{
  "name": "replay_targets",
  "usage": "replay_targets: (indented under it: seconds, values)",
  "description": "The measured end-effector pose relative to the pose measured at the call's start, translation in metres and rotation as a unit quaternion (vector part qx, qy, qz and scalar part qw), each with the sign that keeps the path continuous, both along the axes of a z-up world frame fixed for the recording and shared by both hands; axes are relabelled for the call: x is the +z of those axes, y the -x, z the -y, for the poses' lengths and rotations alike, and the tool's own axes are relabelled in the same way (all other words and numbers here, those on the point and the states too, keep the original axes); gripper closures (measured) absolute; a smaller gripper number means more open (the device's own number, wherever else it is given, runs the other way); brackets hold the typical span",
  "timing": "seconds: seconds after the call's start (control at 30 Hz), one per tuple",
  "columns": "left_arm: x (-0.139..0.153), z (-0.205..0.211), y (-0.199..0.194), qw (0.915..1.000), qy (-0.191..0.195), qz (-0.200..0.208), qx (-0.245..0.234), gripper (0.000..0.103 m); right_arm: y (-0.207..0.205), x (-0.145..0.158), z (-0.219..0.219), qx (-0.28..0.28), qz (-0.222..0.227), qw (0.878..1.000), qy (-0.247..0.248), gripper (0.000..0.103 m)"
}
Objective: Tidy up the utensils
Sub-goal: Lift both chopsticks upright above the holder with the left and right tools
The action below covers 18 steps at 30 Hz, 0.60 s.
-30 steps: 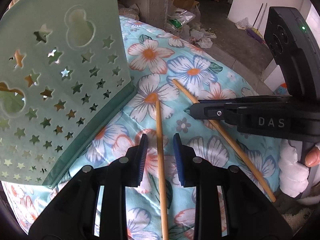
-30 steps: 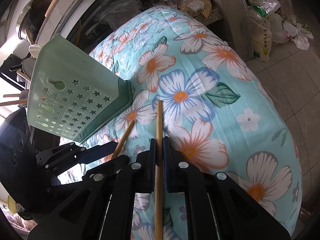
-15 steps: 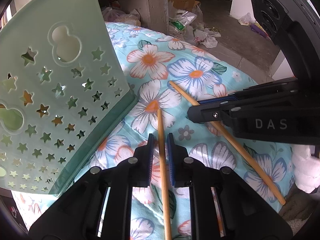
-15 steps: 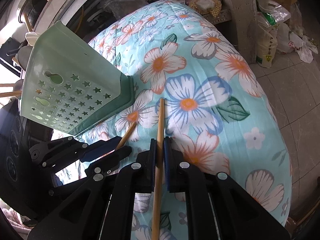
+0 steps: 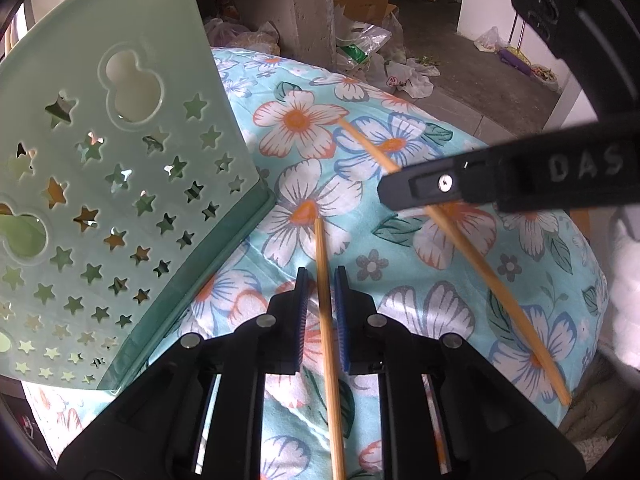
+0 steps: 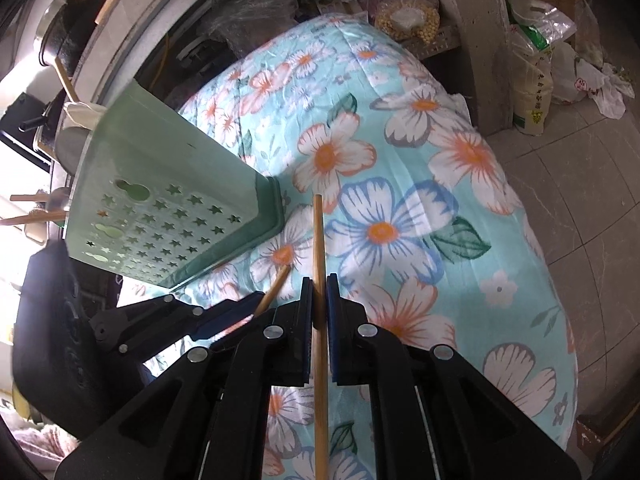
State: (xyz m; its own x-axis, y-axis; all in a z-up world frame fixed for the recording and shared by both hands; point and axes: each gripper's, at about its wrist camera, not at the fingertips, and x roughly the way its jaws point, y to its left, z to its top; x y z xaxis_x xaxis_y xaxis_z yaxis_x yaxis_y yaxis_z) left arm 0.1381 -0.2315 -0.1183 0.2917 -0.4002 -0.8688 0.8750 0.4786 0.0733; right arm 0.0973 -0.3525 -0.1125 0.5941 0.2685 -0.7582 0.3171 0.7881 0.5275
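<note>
Two wooden chopsticks are in my grippers over a floral cloth. In the left wrist view my left gripper (image 5: 321,280) is shut on one chopstick (image 5: 320,240), whose tip points at the pale green star-cut utensil holder (image 5: 120,200). My right gripper (image 5: 400,194) crosses in from the right, shut on the other chopstick (image 5: 500,292), which slants above the cloth. The right wrist view shows my right gripper (image 6: 319,284) clamping its chopstick (image 6: 318,232) just right of the holder (image 6: 168,200). My left gripper (image 6: 256,304) and its chopstick (image 6: 278,284) sit lower left.
Wooden handles (image 6: 28,218) stick out of the holder's far end. The cloth-covered surface (image 6: 460,240) drops off on the right to a tiled floor (image 6: 592,160). A concrete pillar (image 5: 308,8), plastic bags (image 5: 408,76) and a cardboard box lie beyond it.
My left jaws have closed in on the chopstick between them. My right gripper has risen a little, carrying its chopstick higher above the cloth.
</note>
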Motion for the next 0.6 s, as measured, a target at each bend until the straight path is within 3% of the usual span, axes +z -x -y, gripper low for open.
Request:
replay_targets:
  seconds: [0.1, 0.33, 0.47, 0.6]
  values:
    - [0.0, 0.0, 0.0, 0.9999, -0.001, 0.011, 0.001, 0.097, 0.005, 0.014, 0.004, -0.002, 0.019, 1.0, 0.006, 0.096]
    - [0.018, -0.007, -0.002, 0.9992, 0.022, 0.029, 0.013, 0.098, 0.018, 0.048, 0.014, -0.012, 0.063, 0.998, 0.016, 0.096]
    - [0.051, -0.025, -0.01, 0.9968, 0.07, 0.016, 0.034, 0.098, 0.025, 0.066, 0.018, -0.012, 0.089, 0.996, 0.019, 0.096]
    - [0.093, -0.053, -0.018, 0.9889, 0.137, -0.002, 0.058, 0.098, 0.03, 0.08, 0.02, -0.006, 0.108, 0.994, 0.023, 0.096]
